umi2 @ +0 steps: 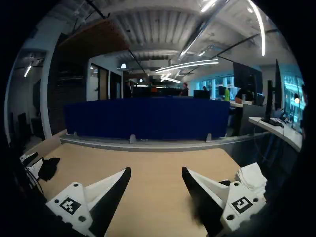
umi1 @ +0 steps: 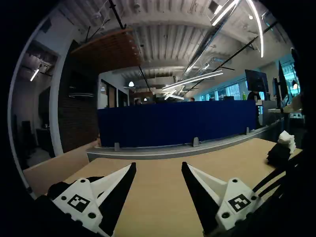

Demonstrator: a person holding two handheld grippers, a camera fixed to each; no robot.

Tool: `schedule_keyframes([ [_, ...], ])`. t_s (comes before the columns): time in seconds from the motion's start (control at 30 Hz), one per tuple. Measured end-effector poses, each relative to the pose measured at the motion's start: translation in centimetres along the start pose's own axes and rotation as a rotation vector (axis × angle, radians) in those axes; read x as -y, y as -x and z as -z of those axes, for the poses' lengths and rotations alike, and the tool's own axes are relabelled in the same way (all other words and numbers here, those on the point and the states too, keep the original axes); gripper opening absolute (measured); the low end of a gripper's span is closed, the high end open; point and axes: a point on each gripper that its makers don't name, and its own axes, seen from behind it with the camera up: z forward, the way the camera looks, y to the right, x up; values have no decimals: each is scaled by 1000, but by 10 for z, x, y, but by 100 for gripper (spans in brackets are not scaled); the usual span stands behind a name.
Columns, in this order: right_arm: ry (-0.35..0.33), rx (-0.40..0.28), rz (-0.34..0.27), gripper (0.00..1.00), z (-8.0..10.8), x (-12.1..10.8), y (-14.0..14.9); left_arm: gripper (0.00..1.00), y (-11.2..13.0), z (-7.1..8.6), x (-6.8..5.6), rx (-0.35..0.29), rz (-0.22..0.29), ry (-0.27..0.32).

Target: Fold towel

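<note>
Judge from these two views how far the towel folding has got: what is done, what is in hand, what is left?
Done: a white towel stack lies near the right edge of the table and looks already folded. In hand: nothing; the left gripper and right gripper are both open over bare wood. Left: I cannot tell whether the stack needs another fold.

The table [umi1: 158,197] has a smooth, matt, light wood-look top. The left gripper [umi1: 158,166] and right gripper [umi2: 156,170] have white plastic bodies with matt black finger faces. The towel stack [umi2: 251,175] at the table's right edge is white cloth. The divider panel [umi2: 146,118] is matt blue.
</note>
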Motion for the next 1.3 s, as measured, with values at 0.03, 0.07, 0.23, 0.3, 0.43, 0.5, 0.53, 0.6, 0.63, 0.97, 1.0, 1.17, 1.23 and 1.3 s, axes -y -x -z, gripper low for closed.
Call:
schedule_keyframes([
  [0.03,-2,2,4,100,-2,2,0,85,5,0,2,-3,-5,-4],
  [0.07,-3,4,9,100,-4,4,0,85,10,1,4,-6,-11,-9],
  [0.23,-6,1,14,100,-14,14,3,85,35,1,9,-16,12,-10],
  [0.3,-13,0,16,100,-17,19,6,85,44,0,11,-21,30,-8],
  [0.43,-22,14,37,100,-23,27,15,85,59,-2,15,-22,52,-16],
  [0.5,-25,22,52,100,-26,29,21,85,66,-2,17,-24,60,-25],
  [0.53,-25,24,58,100,-27,30,23,85,70,-3,18,-23,63,-26],
  [0.6,-27,29,68,100,-29,31,28,85,77,-4,19,-22,67,-27],
  [0.63,-28,31,70,100,-30,31,30,85,80,-4,20,-21,65,-28],
  [0.97,-34,52,88,100,-37,34,42,85,92,-4,28,-26,52,-41],
  [1.0,-35,53,89,100,-37,35,43,85,93,-4,29,-25,53,-42],
  [1.17,-35,54,92,100,-38,35,44,85,102,-5,31,-6,65,-46],
  [1.23,-34,54,91,100,-38,35,45,85,103,-5,32,-2,67,-48],
  [1.3,-34,53,88,100,-38,34,45,85,103,-5,32,0,68,-50],
])
